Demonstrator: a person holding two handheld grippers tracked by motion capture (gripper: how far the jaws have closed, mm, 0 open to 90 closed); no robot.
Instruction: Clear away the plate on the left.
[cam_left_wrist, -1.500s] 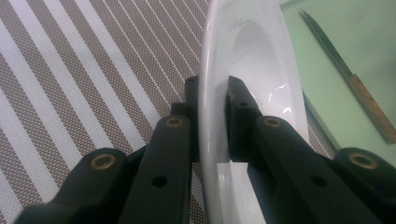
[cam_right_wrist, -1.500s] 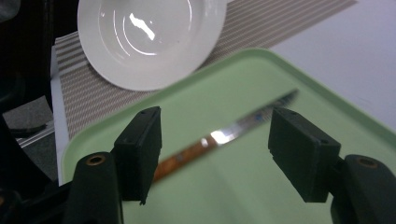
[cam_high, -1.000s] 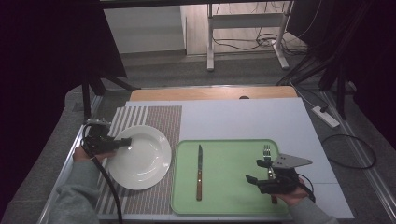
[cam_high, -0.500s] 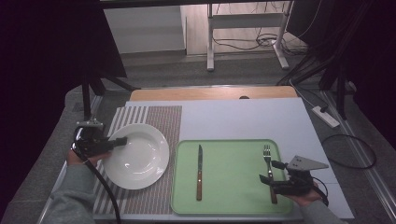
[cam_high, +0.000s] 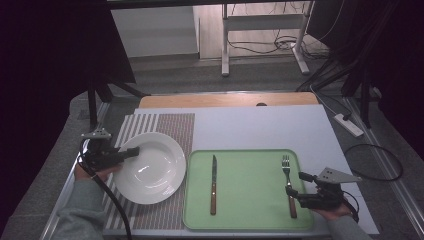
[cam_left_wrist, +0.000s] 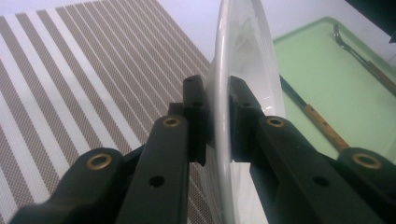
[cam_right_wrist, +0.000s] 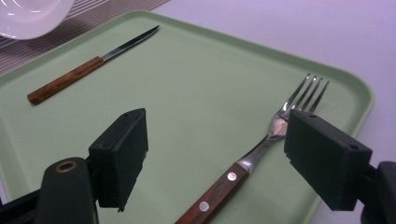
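The white plate (cam_high: 149, 167) is round, glossy and shallow, and it lies on a striped woven mat (cam_high: 165, 127) with its left rim clamped between the jaws of the left gripper (cam_high: 131, 153), one pad above the rim and one beneath. Just past the plate's far edge from that gripper starts a smooth pale green tray (cam_high: 250, 220) with rounded corners and a low raised lip. On it lie a wood-handled knife (cam_high: 213, 183) and a fork (cam_high: 288, 186), well apart, bare tray between them. The right gripper (cam_high: 296, 184) has just been opening its jaws; they stand wide on either side of the fork's riveted wooden handle without touching it.
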